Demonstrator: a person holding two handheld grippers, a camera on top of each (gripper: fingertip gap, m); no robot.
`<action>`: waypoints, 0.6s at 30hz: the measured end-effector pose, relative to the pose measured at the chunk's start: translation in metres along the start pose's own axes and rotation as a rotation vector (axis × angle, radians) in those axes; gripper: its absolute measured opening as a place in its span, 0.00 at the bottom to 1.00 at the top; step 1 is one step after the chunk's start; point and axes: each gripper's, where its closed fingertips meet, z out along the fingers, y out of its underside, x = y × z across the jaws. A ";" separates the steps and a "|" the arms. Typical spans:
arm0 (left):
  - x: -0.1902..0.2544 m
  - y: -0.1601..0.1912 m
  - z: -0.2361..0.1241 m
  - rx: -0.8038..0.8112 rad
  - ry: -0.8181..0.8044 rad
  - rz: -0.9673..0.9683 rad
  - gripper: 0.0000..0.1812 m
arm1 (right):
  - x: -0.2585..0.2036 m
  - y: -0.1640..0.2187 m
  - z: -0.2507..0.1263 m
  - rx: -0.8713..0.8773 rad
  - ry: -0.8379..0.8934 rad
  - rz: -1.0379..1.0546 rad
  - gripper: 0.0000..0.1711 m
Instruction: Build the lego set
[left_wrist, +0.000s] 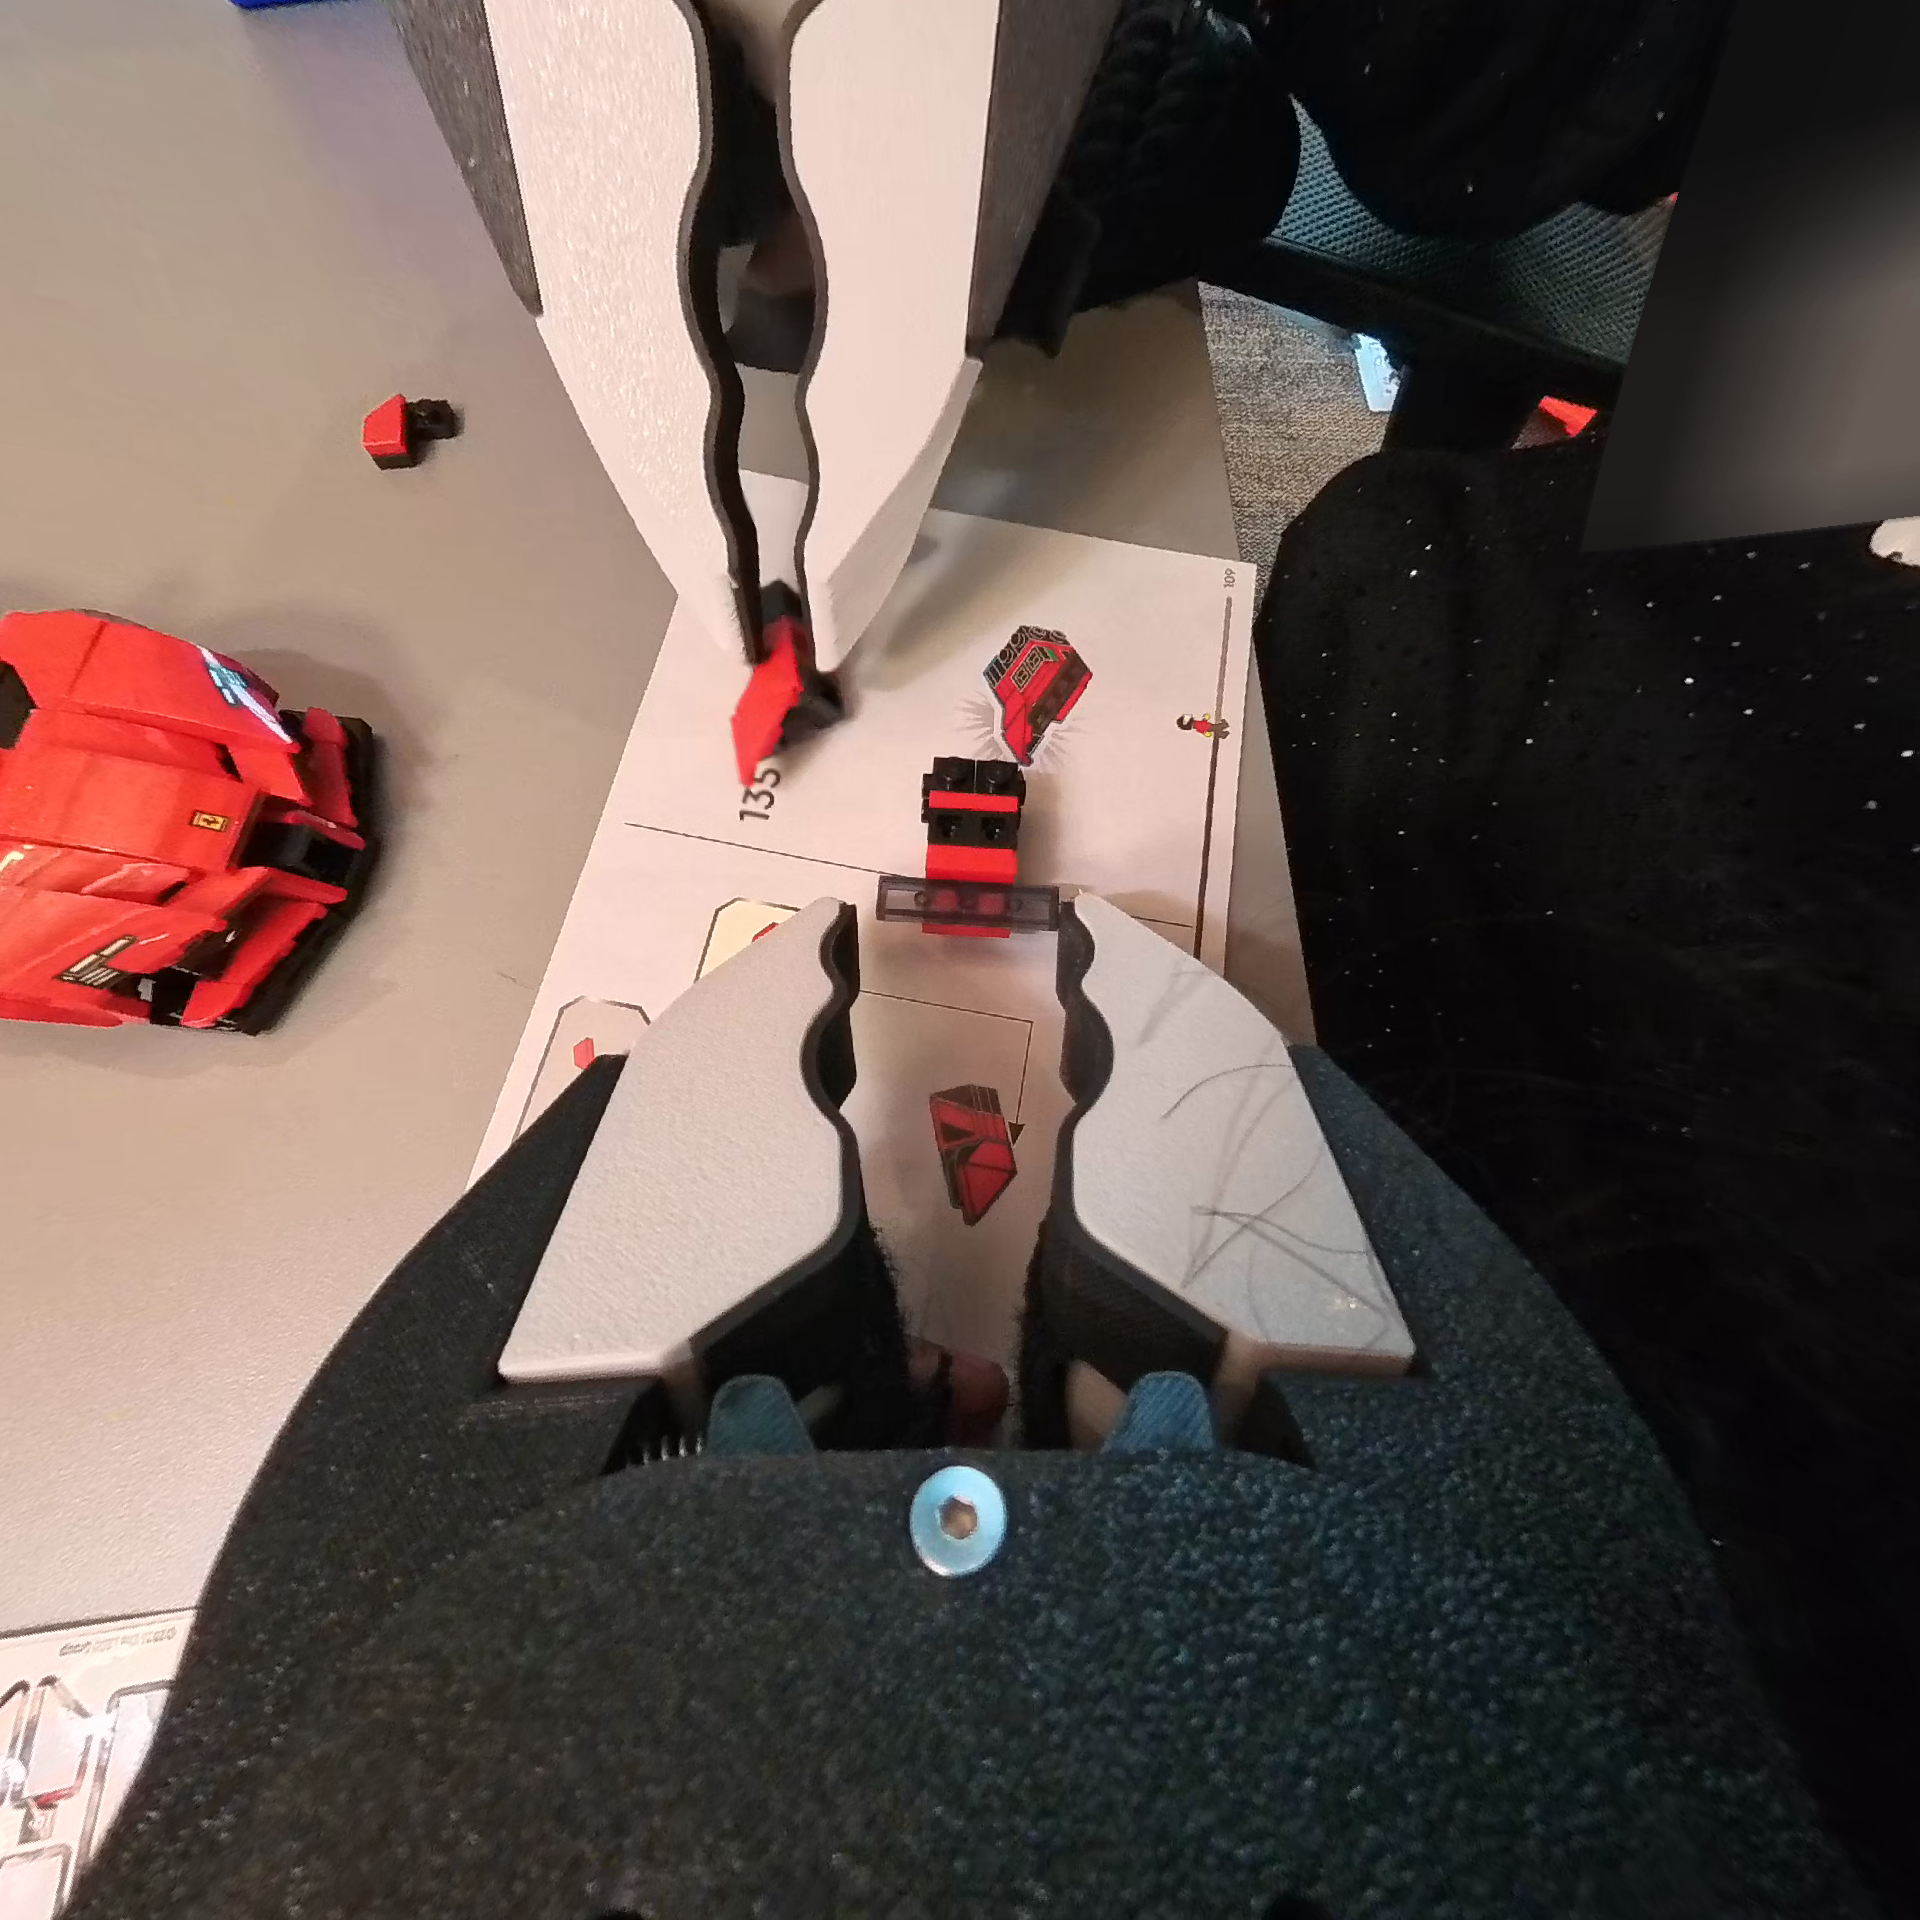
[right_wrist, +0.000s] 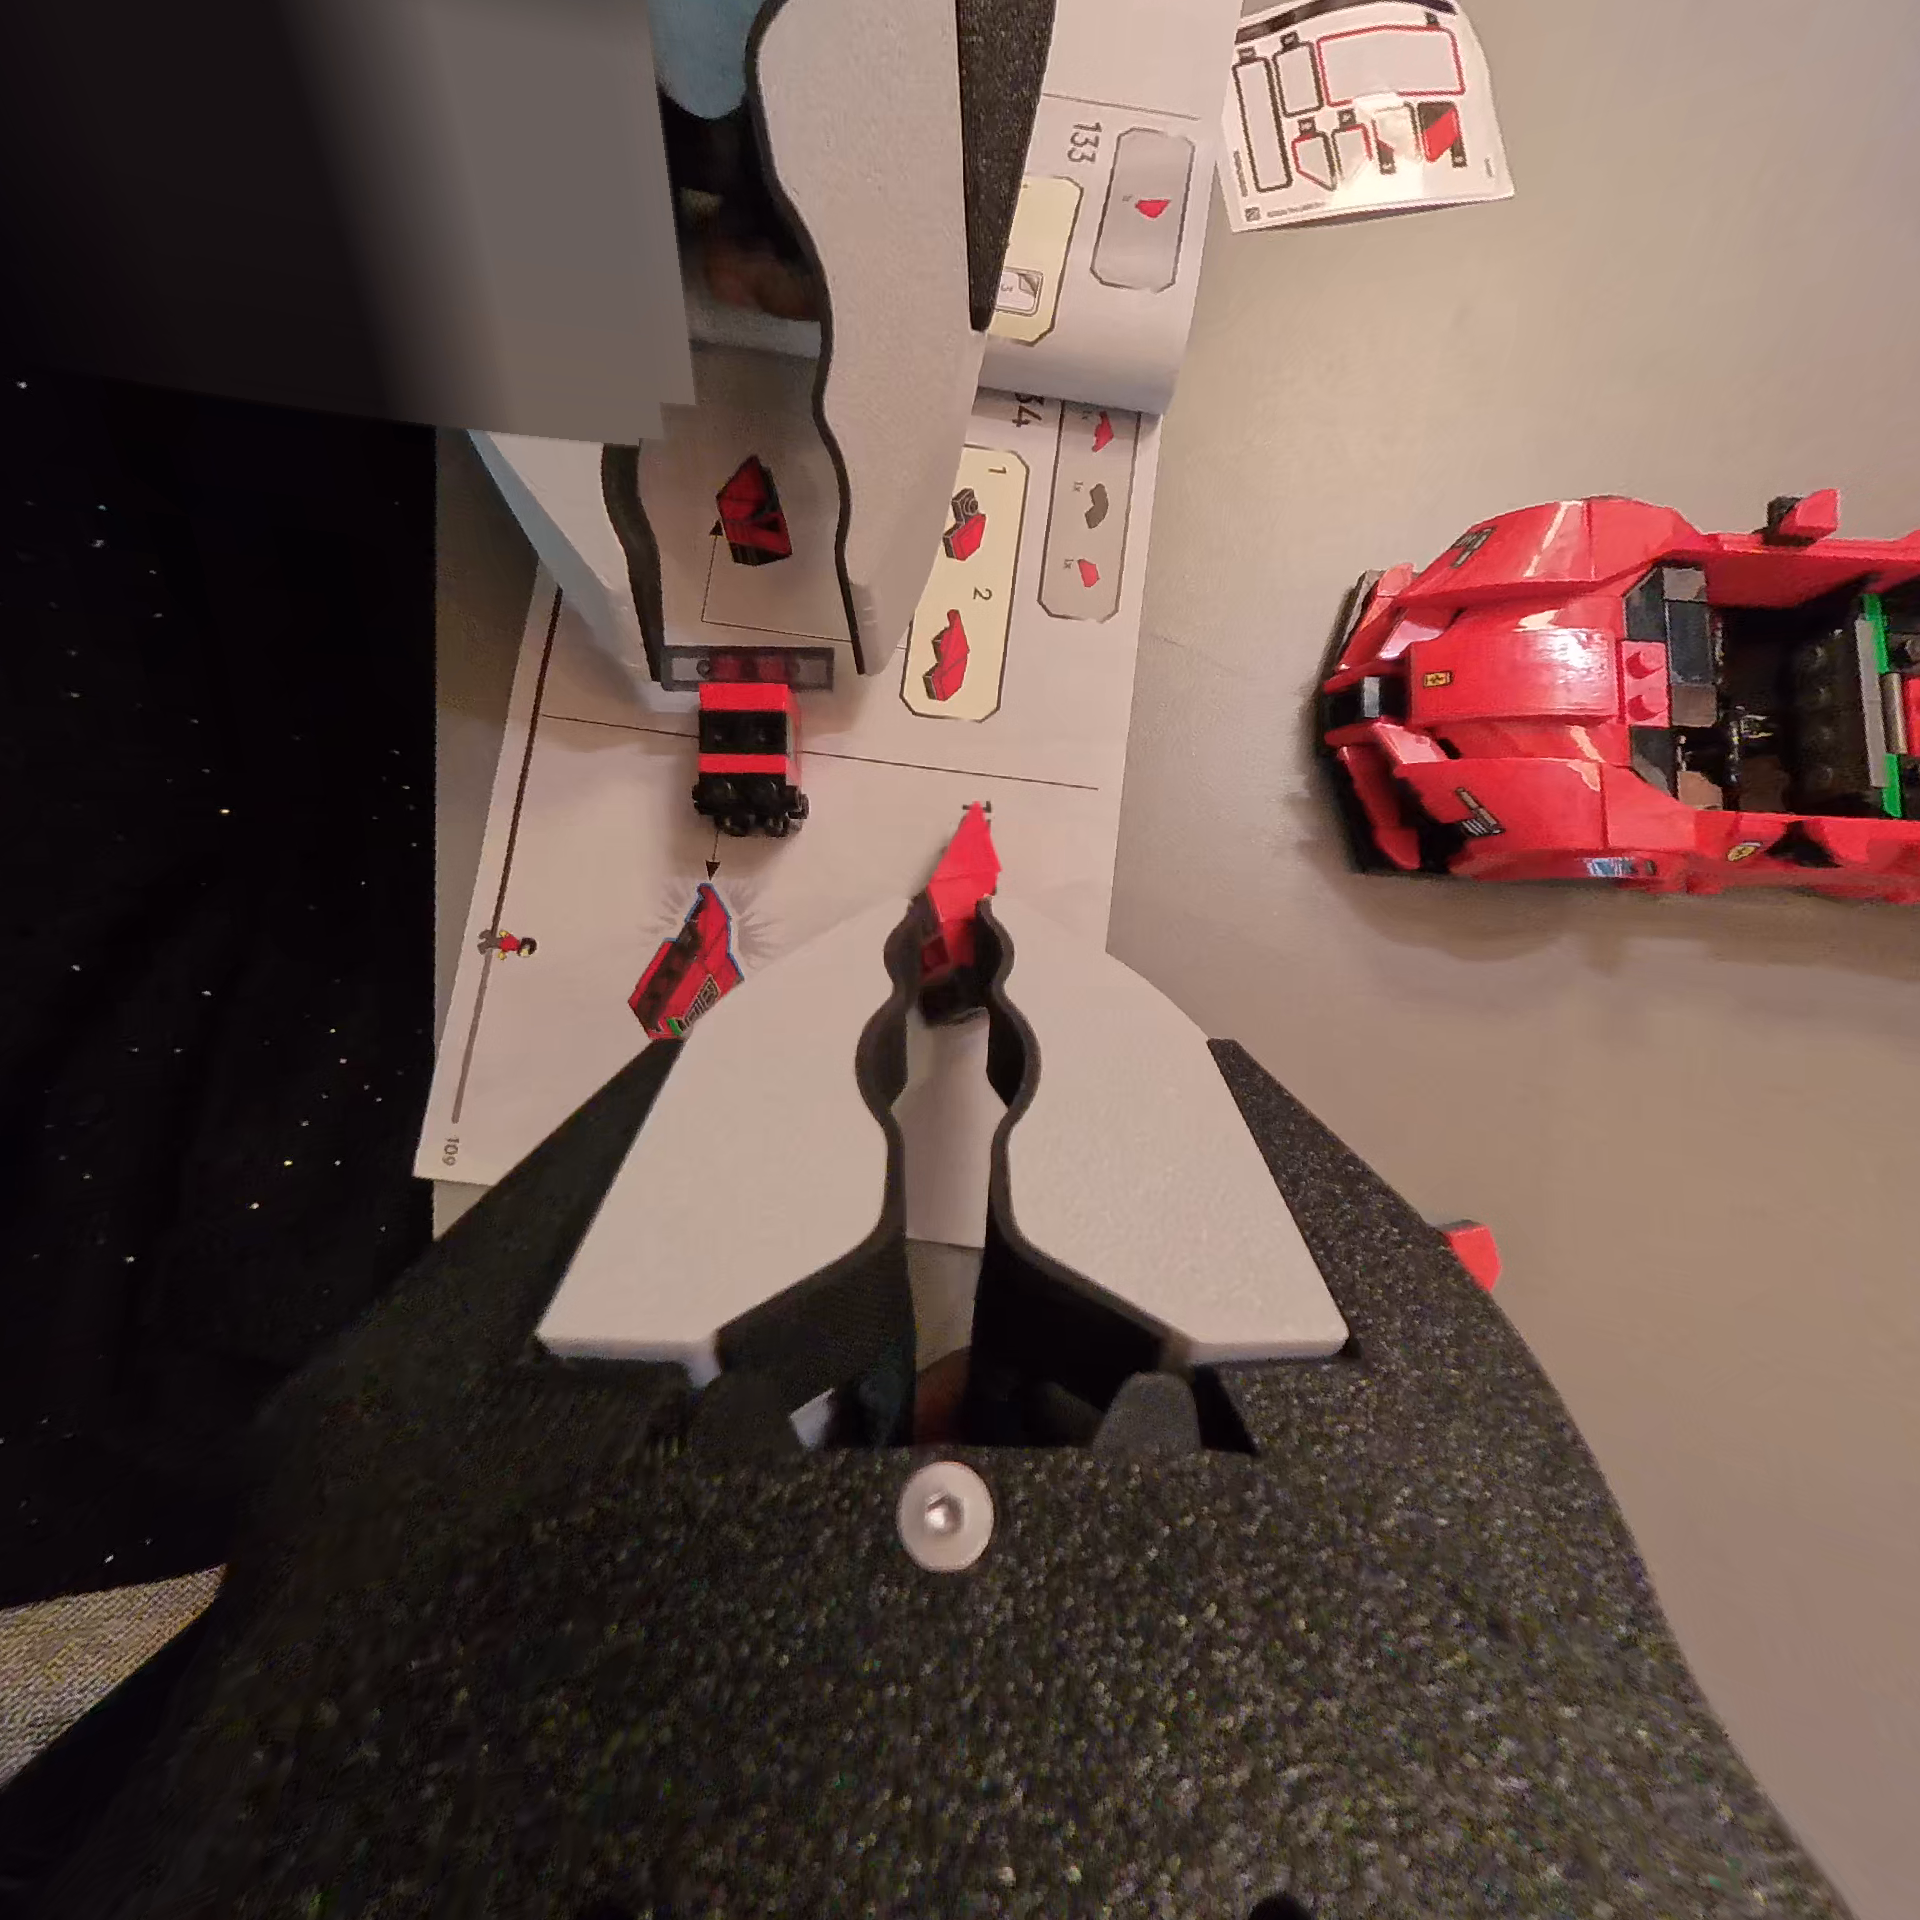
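The right gripper is clamped on a small red wedge piece with a black clip at its rear, its red tip poking out beyond the fingertips above the open instruction booklet. The left gripper stands at a medium opening with nothing between its fingers; its tips sit right at the ends of a smoky transparent plate on the near end of a red and black sub-assembly, which rests on the booklet's right-hand page. Whether the tips actually touch that plate is hard to tell from either view.

These parts are hard, light plastic with glossy, slippery faces, so they can twist or pop out of a pinch. I judge the sub-assembly is best taken across its flat red sides rather than by the thin clear plate, which could lever off. The wedge's sloped faces give poor purchase; the squarer black clip end is the safer hold, as it is held now.

To the far left on the grey table lies the mostly built red car, carrying small yellow emblem stickers, and beyond it a second loose red and black piece. A partly used sticker sheet lies near the booklet. The pages carry printed step numbers and part diagrams, which I leave unread.
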 end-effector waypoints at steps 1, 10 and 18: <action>0.000 0.000 0.000 0.000 0.000 0.001 0.20 | 0.000 0.000 0.001 0.002 0.000 0.000 0.06; 0.000 0.000 0.000 -0.001 0.000 0.000 0.20 | -0.002 0.002 0.000 -0.013 -0.004 -0.006 0.06; 0.000 0.000 0.000 0.000 0.000 0.000 0.20 | -0.002 0.002 -0.004 -0.027 -0.019 -0.008 0.06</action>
